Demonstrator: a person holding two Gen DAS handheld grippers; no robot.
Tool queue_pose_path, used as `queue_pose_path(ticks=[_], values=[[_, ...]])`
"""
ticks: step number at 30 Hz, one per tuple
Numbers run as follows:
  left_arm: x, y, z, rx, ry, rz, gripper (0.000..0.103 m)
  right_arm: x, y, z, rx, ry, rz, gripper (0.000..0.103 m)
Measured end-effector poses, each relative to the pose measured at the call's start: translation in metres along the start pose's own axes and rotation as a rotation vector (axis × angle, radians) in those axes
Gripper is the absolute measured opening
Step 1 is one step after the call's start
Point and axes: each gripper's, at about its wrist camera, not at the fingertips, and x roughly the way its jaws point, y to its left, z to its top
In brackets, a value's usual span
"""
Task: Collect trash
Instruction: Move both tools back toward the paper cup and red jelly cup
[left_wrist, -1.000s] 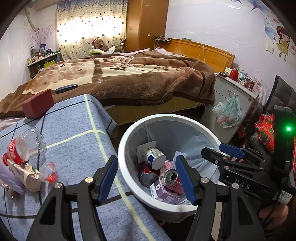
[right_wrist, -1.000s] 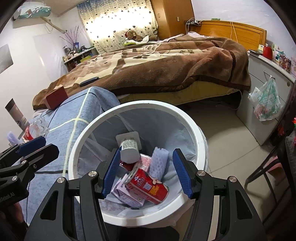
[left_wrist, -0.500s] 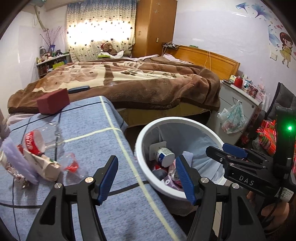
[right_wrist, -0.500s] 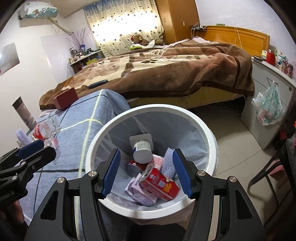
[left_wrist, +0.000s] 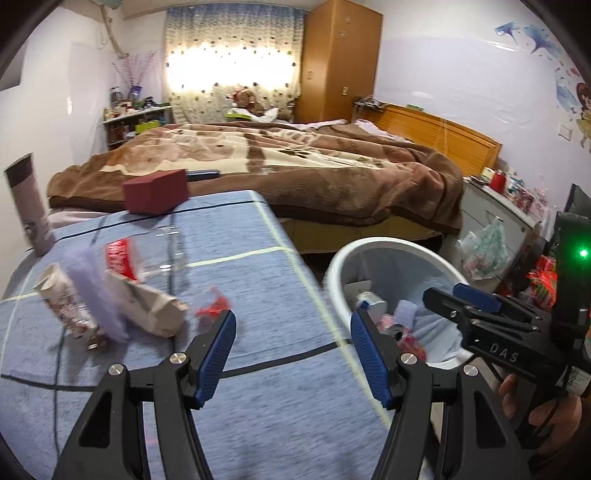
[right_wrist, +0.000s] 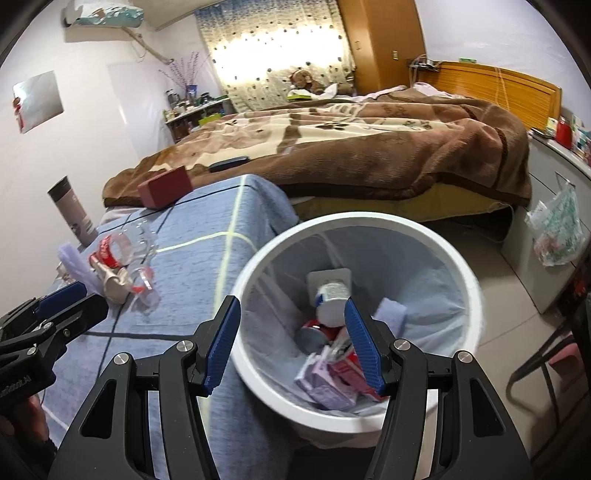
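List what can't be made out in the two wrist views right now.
- Trash pile on the blue cloth: motion blur in the left wrist view, items can't be told apart.
- Bin contents: the right claw covers part of them in the right wrist view; labels unreadable.
- Bin base: cut off by the bottom edge.
- Shelf clutter: too small.

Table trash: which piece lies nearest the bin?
The clear plastic scrap with red. It lies bin-side of the pile; the crushed bottle and paper sit farther left.
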Motion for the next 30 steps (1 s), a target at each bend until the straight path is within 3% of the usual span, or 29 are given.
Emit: queue_pose_path(ticks=[20, 30], values=[[-0.03, 0.107, -0.027, -0.163, -0.012, 0.191, 0.068, 0.024, 0.07, 0.0, -0.137, 0.038, 0.122, 0.06], [-0.031, 0.159, -0.03, -0.231, -0.014, 0.259, 0.068, 0.055, 0.11, 0.001, -0.26, 0.136, 0.18, 0.06]])
